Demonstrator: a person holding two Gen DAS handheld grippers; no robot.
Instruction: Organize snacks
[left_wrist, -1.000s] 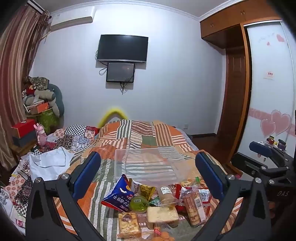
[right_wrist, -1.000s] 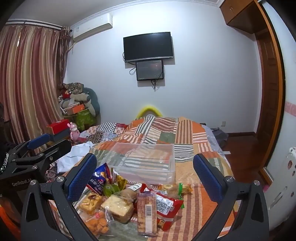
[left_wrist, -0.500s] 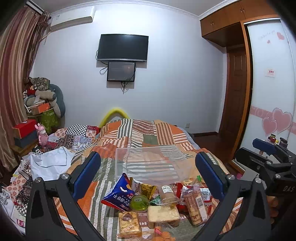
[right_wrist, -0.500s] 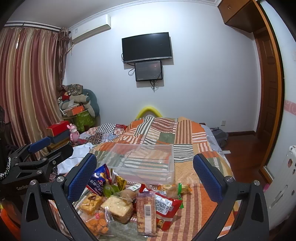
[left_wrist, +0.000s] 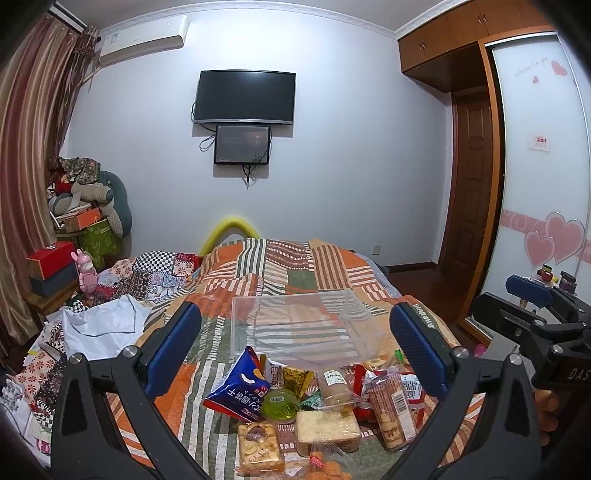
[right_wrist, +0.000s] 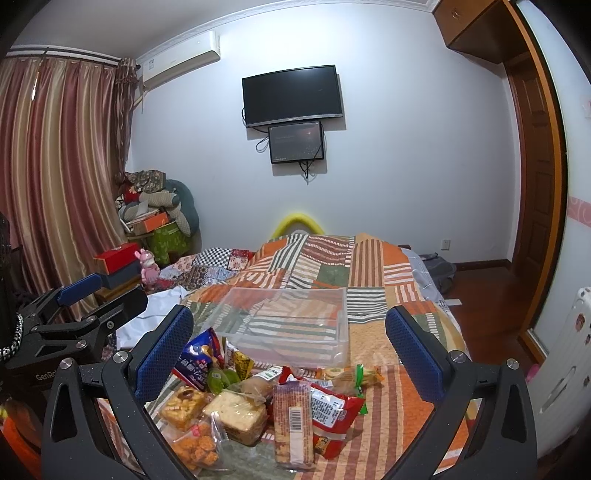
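Observation:
A pile of packaged snacks lies on the striped quilt: a blue chip bag (left_wrist: 238, 393), a green jelly cup (left_wrist: 280, 400), a cake slice (left_wrist: 327, 428), a long biscuit pack (left_wrist: 391, 408) and a red bag (right_wrist: 332, 410). An empty clear plastic box (left_wrist: 303, 325) stands just behind the pile; it also shows in the right wrist view (right_wrist: 291, 321). My left gripper (left_wrist: 295, 347) is open and empty above the pile. My right gripper (right_wrist: 288, 350) is open and empty above the pile, to the right of the left one.
The quilted bed (left_wrist: 295, 266) runs toward the far wall. A white cloth (left_wrist: 99, 328) and patchwork bedding lie at the left. Boxes and plush toys (left_wrist: 85, 214) are stacked by the curtain. The wardrobe (left_wrist: 535, 184) and wooden floor are at the right.
Both grippers have shifted only slightly, with the view drifting a little. The snacks and the box have not moved.

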